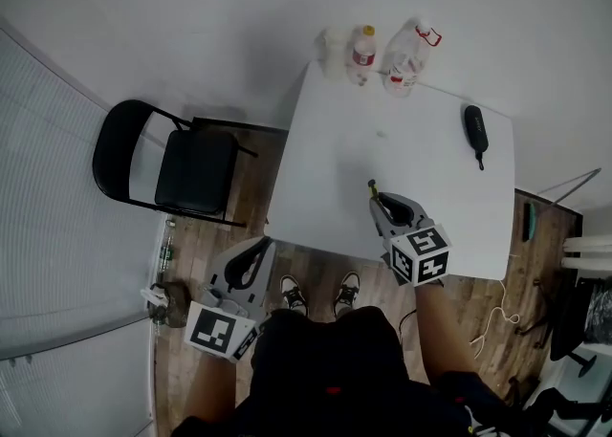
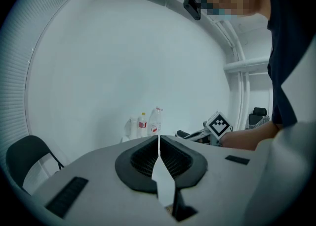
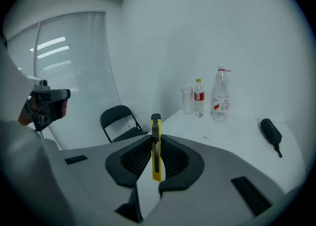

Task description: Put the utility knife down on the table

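A yellow utility knife (image 3: 156,148) with a black tip stands clamped between the pads of my right gripper (image 3: 156,152), its end sticking up past the jaws. In the head view the right gripper (image 1: 381,204) hangs over the near part of the white table (image 1: 335,139), with the knife (image 1: 373,187) pointing away from me. My left gripper (image 1: 258,255) is held low at the left, off the table above the wooden floor. Its jaws are shut with nothing between them in the left gripper view (image 2: 158,147).
At the table's far edge stand a clear cup (image 1: 333,51), a small bottle (image 1: 361,54) and a larger bottle (image 1: 409,54). A black oblong object (image 1: 475,129) lies at the right. A black folding chair (image 1: 182,165) stands left of the table.
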Demonstrator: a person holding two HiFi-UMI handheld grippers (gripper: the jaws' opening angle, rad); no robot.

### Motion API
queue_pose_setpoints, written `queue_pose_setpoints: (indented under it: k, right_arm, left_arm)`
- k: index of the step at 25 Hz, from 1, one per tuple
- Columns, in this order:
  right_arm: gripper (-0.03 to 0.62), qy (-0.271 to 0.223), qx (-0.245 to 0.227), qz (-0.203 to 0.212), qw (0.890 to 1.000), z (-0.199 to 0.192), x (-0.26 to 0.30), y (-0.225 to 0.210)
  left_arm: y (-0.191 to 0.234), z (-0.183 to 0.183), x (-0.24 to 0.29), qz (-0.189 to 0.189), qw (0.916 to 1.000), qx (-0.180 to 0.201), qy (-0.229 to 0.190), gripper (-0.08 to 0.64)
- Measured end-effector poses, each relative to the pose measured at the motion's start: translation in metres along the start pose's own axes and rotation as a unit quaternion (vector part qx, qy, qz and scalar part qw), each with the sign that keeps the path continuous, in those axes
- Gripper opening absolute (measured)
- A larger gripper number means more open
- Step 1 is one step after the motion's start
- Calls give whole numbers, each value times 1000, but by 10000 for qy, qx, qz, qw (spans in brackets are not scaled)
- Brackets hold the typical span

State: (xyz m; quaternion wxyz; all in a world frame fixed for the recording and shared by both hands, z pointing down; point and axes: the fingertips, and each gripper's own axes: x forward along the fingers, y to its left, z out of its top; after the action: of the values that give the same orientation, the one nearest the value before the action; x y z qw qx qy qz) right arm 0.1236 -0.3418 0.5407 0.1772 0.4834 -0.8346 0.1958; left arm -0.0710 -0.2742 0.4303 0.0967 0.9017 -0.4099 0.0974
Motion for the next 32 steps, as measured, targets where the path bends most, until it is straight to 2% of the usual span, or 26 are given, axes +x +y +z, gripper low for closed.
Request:
queue_pose_setpoints:
  k: [5,10,13,22,32]
  right_arm:
    - [66,736,-134,-74,9972,-40,41,-12]
    - [66,1545,-293,-92,9875,-90,76,-24]
    - [66,1852,-338,-96,9821,-113,90,-30]
    - [66,2489,-446,-150,9674,-158,109,-41]
    - [69,2498,-462,-206,9670,-164,113,-39]
  left_arm:
    - [10,-8,-7,161,9998,-123,11,31]
    - [18,-18,-5,266,9993,-255,61,31]
    - [21,-22,-3,286,9990,-330,62,31]
    - [22,-23,6,254,9990,-368,88,31]
    - [26,-28,10,222,9989,-382,151,31]
